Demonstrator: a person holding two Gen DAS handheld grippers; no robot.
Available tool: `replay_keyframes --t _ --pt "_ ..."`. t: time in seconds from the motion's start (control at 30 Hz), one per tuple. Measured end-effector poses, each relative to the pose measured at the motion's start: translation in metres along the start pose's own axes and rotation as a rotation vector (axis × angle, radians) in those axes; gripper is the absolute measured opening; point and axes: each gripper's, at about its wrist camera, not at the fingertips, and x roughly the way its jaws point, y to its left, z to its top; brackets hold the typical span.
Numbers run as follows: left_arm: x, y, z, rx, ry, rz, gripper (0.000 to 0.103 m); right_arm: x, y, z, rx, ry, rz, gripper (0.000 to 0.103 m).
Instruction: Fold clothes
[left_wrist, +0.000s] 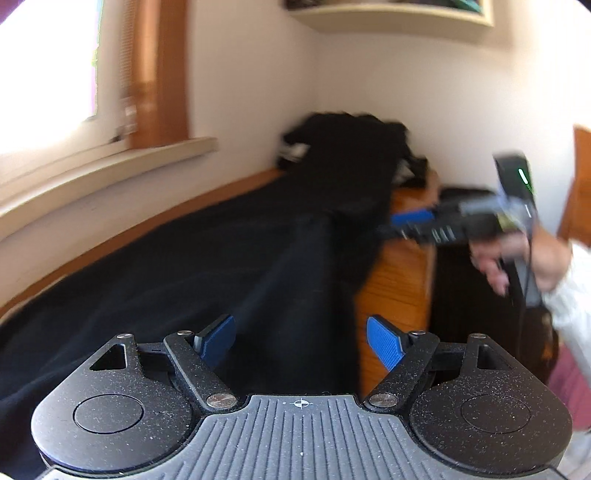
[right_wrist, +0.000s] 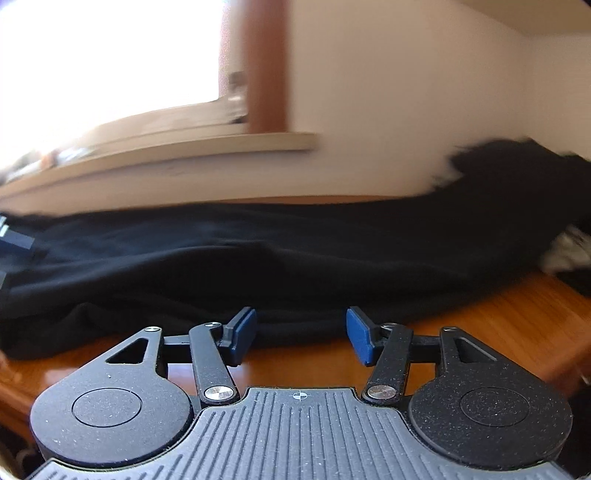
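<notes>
- On the far left there is a bright window (left_wrist: 44, 62) with a brown wooden frame (left_wrist: 162, 74), and a pale sill (left_wrist: 110, 166) runs under it.
- A big black cloth (left_wrist: 166, 280) lies spread on the wooden table (left_wrist: 399, 280), from the left side up to the corner of the room.
- The left tool (left_wrist: 301, 341) is low in its own view, with its two blue pads (left_wrist: 384, 345) wide apart. Nothing is between them. It is let go and hangs over the black cloth, near the cloth's right edge.
- In the corner by the white wall (left_wrist: 424, 92) sits a pile of dark clothes (left_wrist: 351, 155) with a bit of white in it. The pile is blurry.
- High up on the wall is a pale shelf (left_wrist: 391, 16).
- To the right, the right tool (left_wrist: 410, 219) reaches toward the pile. A hand (left_wrist: 517, 258) with a white sleeve (left_wrist: 569, 302) holds it.
- In the right tool's own view, its blue pads (right_wrist: 358, 336) stand apart with bare table between them, right in front of the near edge of the black cloth (right_wrist: 258, 266). It holds nothing.
- More bare table (right_wrist: 498, 325) shows to the right of that cloth.
</notes>
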Motion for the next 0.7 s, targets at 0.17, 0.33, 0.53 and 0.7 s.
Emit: replay_keyframes --t 0.17,0.33,0.53,0.7 --pt "0.018 -0.013 0.001 0.073 0.033 0.030 0.068 0.011 -0.041 0.002 0.103 0.024 -0.047 0.055" --pt "0.019 -0.011 -0.005 0.113 0.038 0.067 0.011 0.029 -0.053 0.006 0.070 0.026 -0.081 0.055" --pt "-0.002 0.000 -0.004 0.079 -0.002 0.045 0.004 0.039 -0.061 0.009 0.000 -0.006 -0.179 0.005" --pt "-0.012 0.010 0.002 0.027 -0.033 0.027 0.005 0.032 -0.077 0.003 0.010 -0.007 -0.243 0.002"
